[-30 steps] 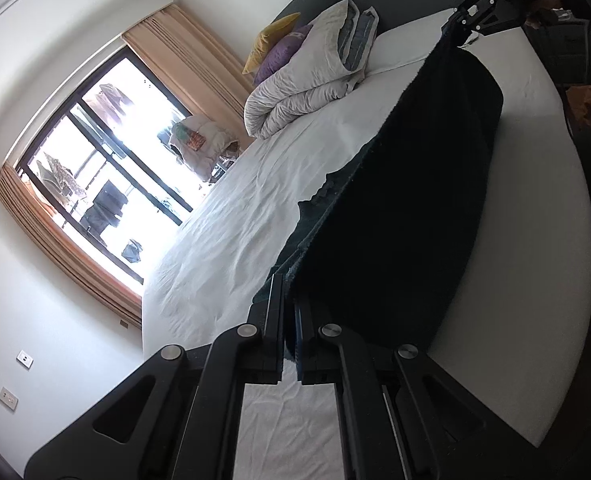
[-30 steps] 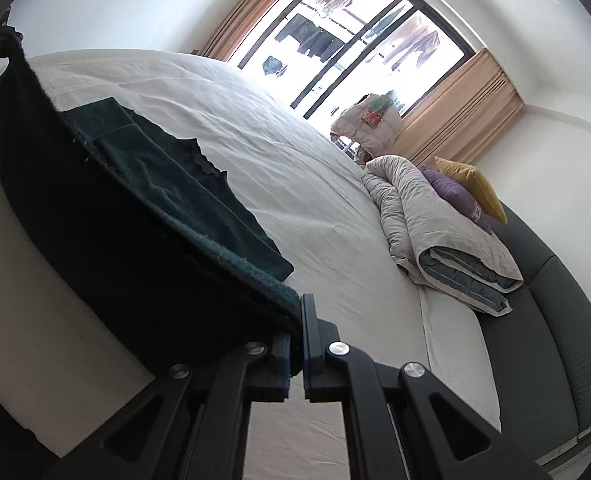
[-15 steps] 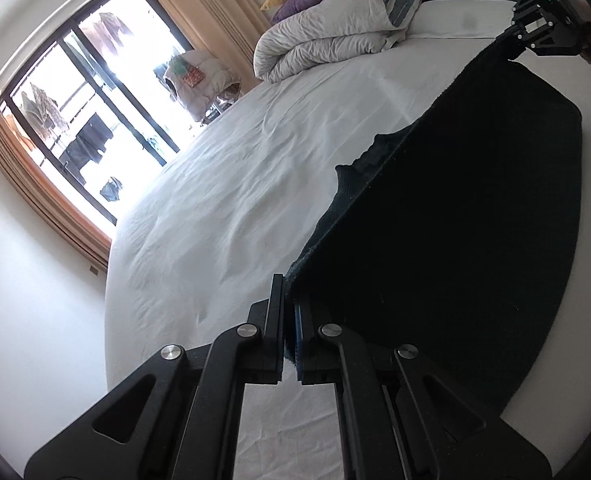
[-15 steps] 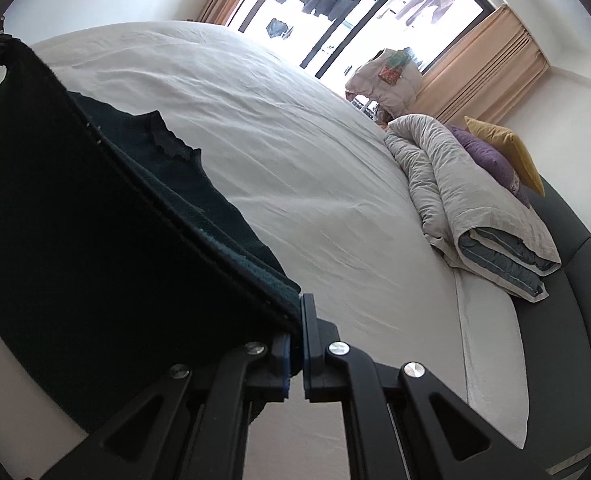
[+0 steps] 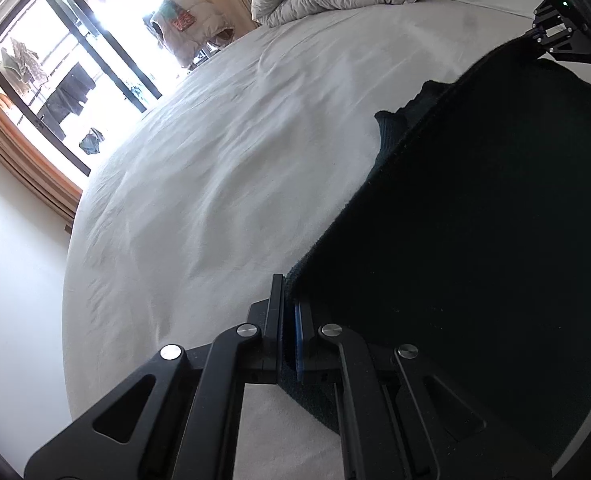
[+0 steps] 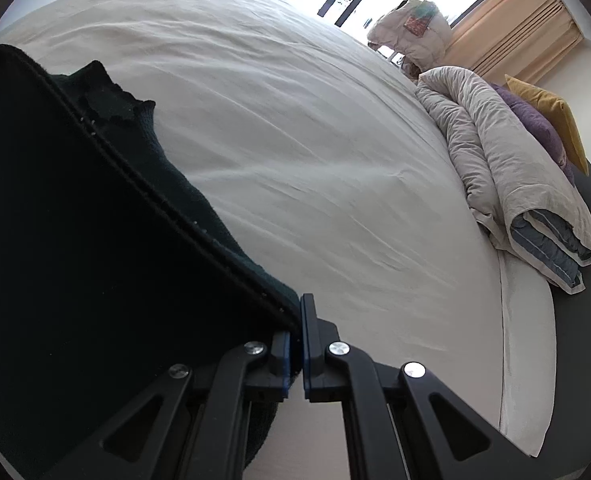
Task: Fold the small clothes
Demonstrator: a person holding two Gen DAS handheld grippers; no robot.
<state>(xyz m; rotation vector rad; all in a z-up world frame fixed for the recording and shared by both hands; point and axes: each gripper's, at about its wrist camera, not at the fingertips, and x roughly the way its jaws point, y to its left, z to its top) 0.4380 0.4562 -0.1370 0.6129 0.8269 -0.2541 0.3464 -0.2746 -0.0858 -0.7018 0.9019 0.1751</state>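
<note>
Your left gripper (image 5: pixel 289 312) and right gripper (image 6: pixel 297 332) each pinch dark green garment (image 5: pixel 475 240), top hem taut between them along bed (image 6: pixel 295 120) near edge, knit, hanging.

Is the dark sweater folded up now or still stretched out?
Stretched out. The dark sweater is pulled taut by its edge between the left gripper and the right gripper, its lower part lying on the white bed.

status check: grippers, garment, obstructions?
Left gripper and right gripper both shut on dark knit garment, its edge stretched between them. Part trails on white bed sheet. Nothing in the way.
</note>
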